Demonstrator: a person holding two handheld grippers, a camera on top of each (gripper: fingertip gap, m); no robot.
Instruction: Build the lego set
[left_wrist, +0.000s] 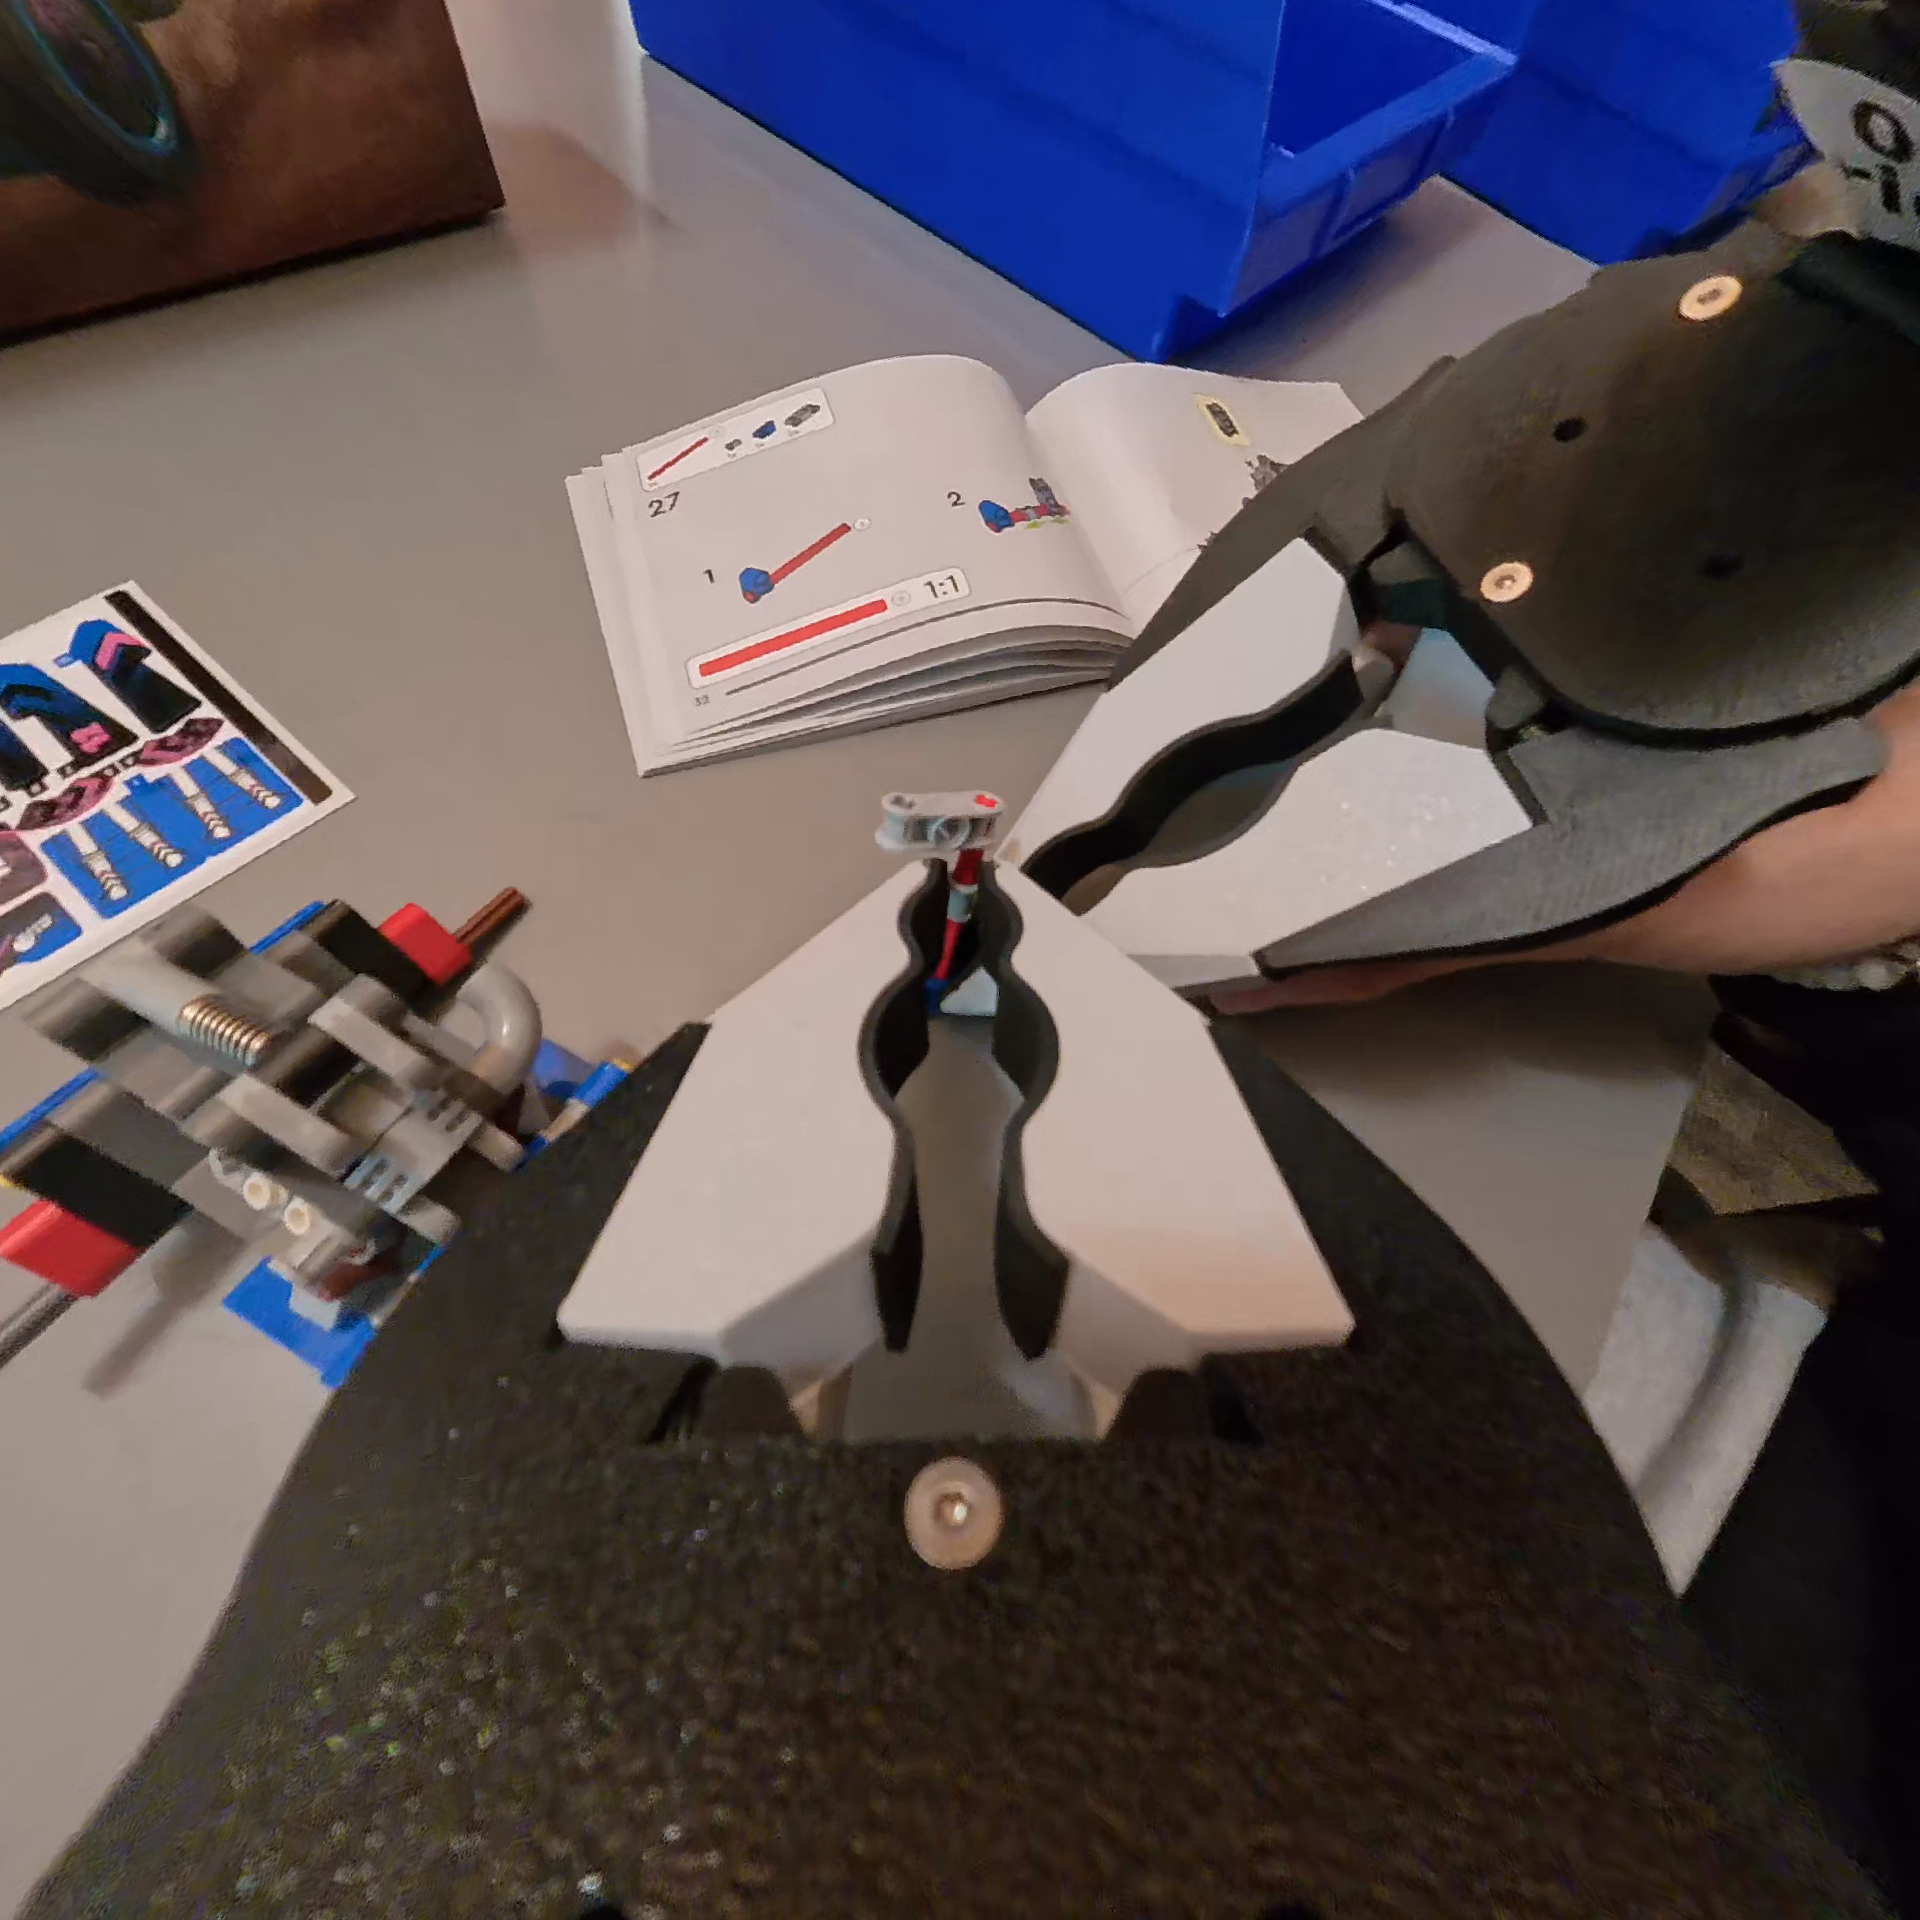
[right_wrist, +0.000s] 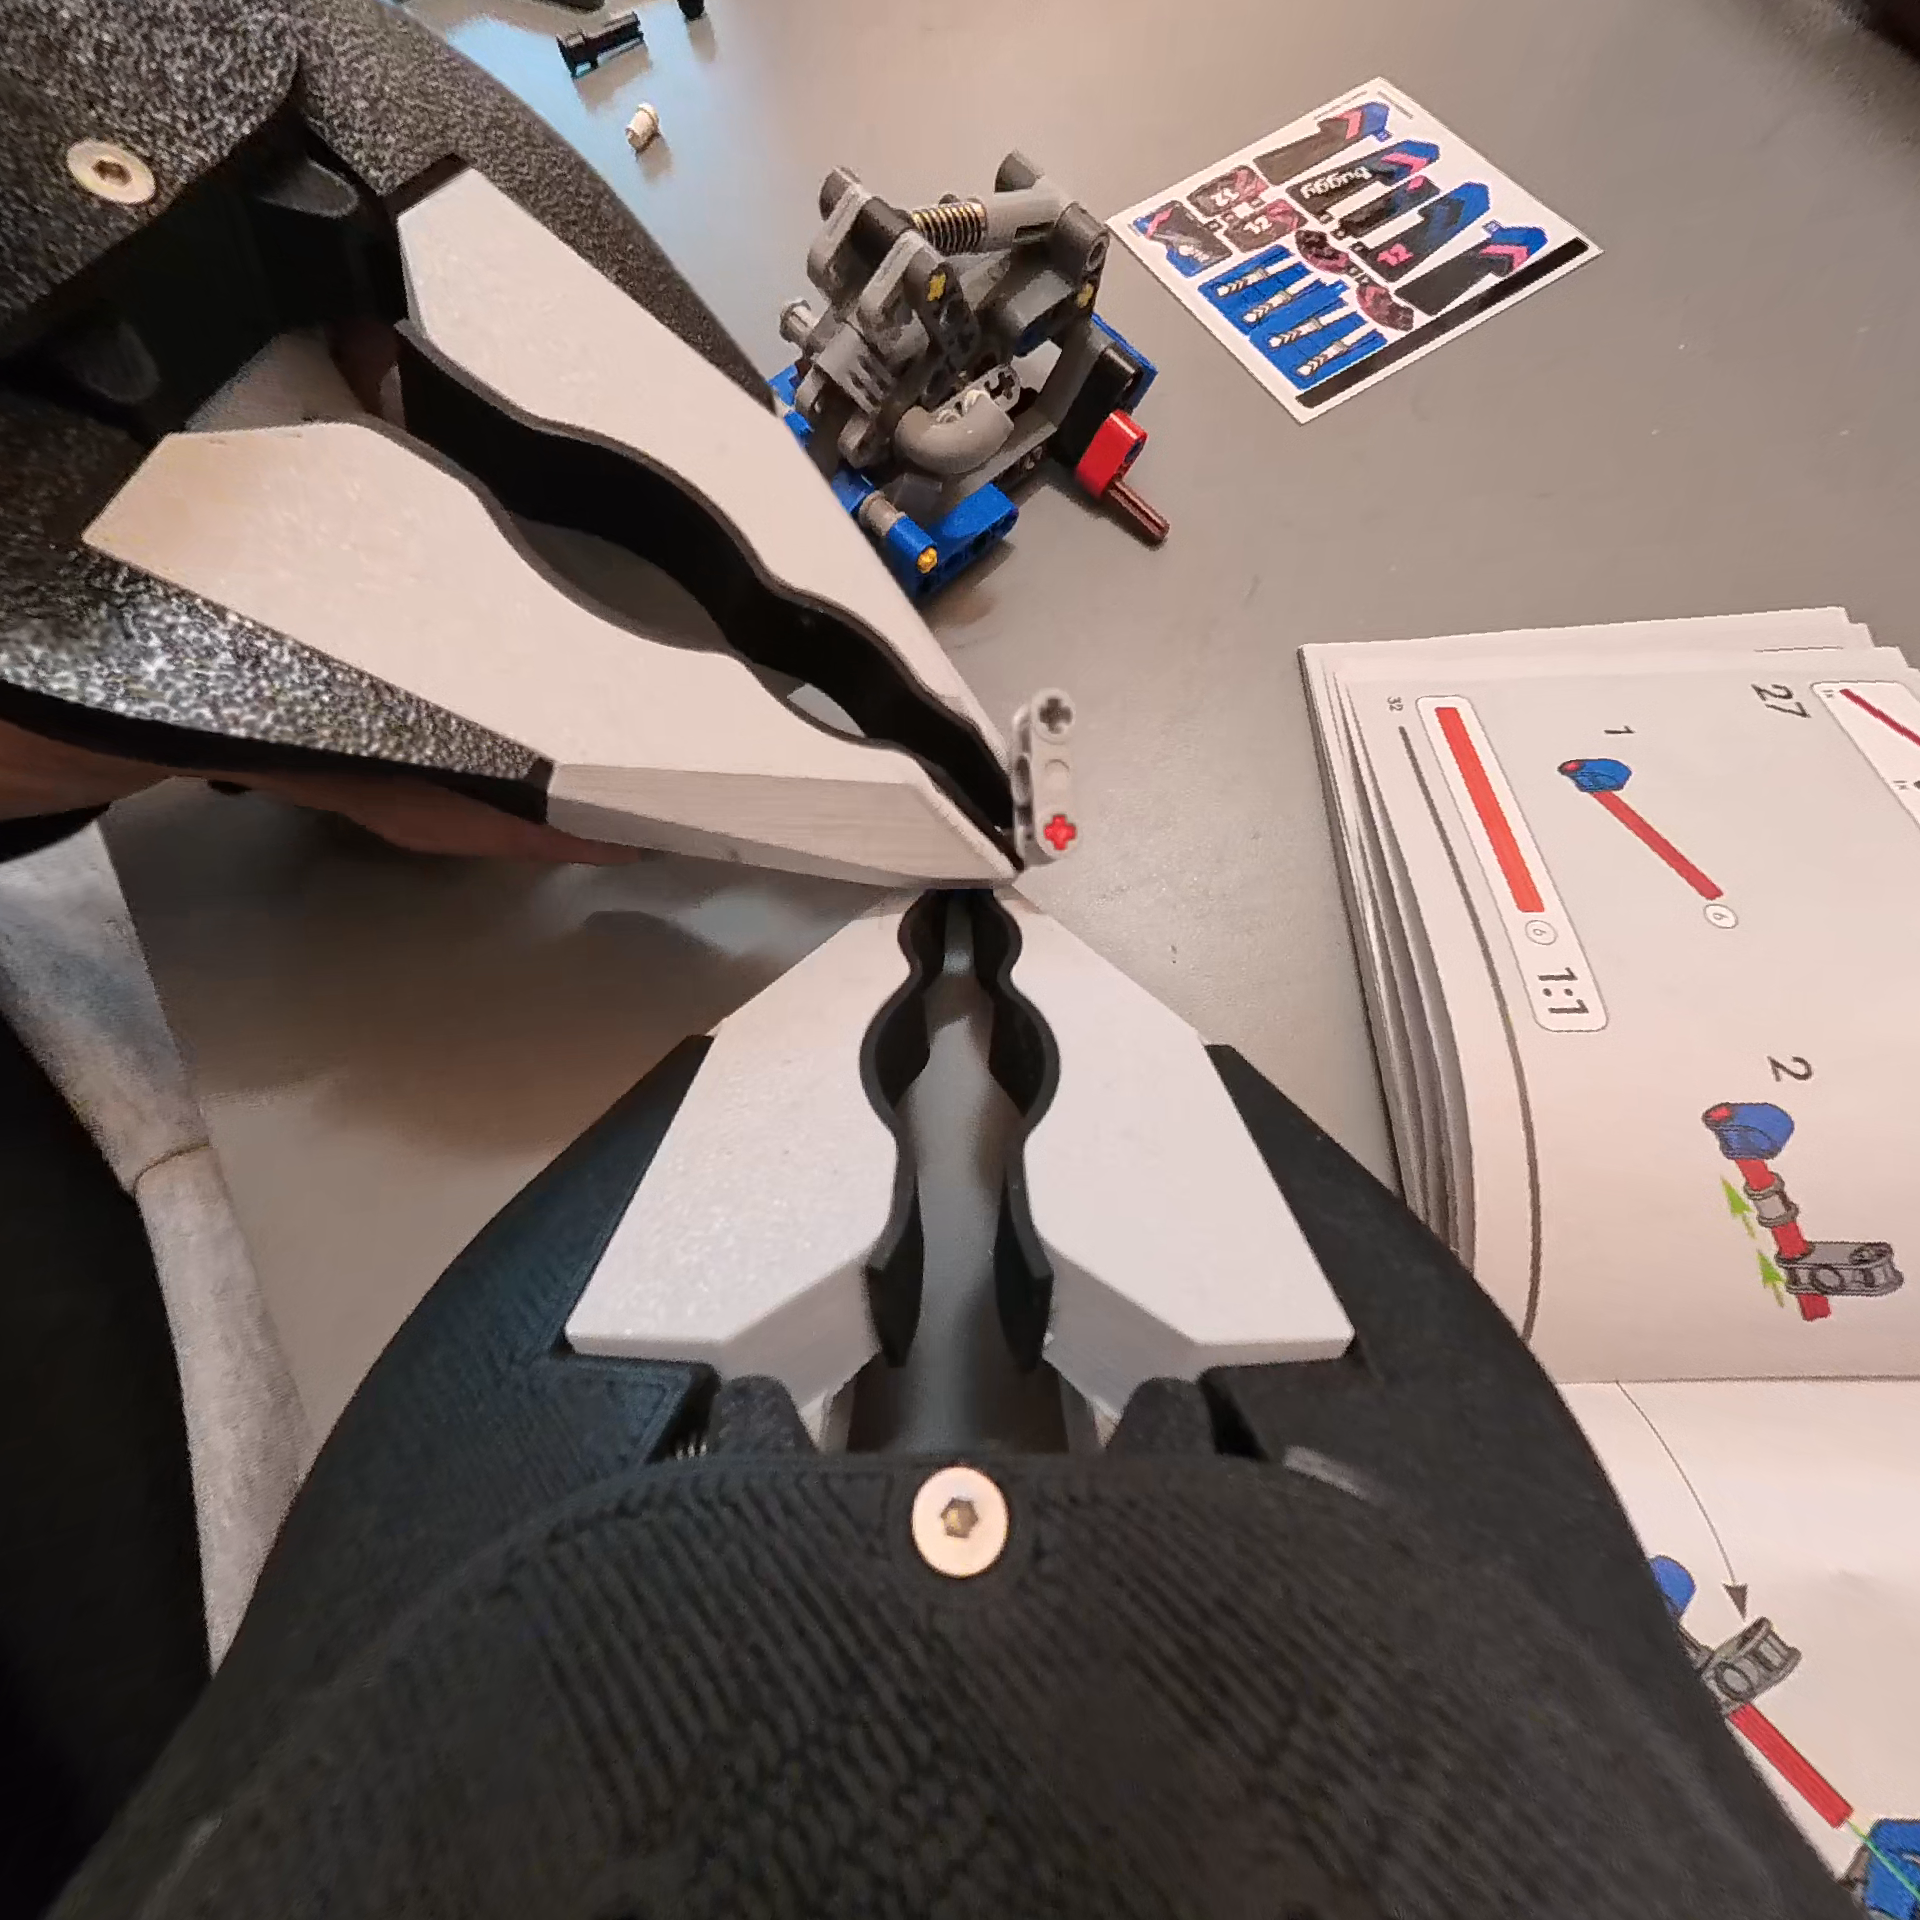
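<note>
My left gripper (left_wrist: 951, 896) is shut on a red axle (left_wrist: 958, 883) that stands up between its tips. A light grey connector (left_wrist: 940, 821) sits on the axle's top end, and a blue piece (left_wrist: 932, 1000) shows low between the fingers. In the right wrist view the left gripper (right_wrist: 1003, 847) comes in from the upper left, with the connector (right_wrist: 1049, 764) at its tip. My right gripper (right_wrist: 961, 909) is shut with nothing visible in it, and its tips almost touch the left gripper's. It also shows in the left wrist view (left_wrist: 1023, 862). The partly built grey, blue and red model (right_wrist: 956, 364) stands on the table.
An open instruction booklet (left_wrist: 862, 561) lies beyond the grippers on the grey table (left_wrist: 468, 436), with a sticker sheet (left_wrist: 125, 748) to the left. Blue bins (left_wrist: 1143, 135) and a brown box (left_wrist: 208, 135) stand at the back. Small loose parts (right_wrist: 597, 42) lie at the far edge. Only a small space, under 4 cm, lies between the two pairs of fingers.
</note>
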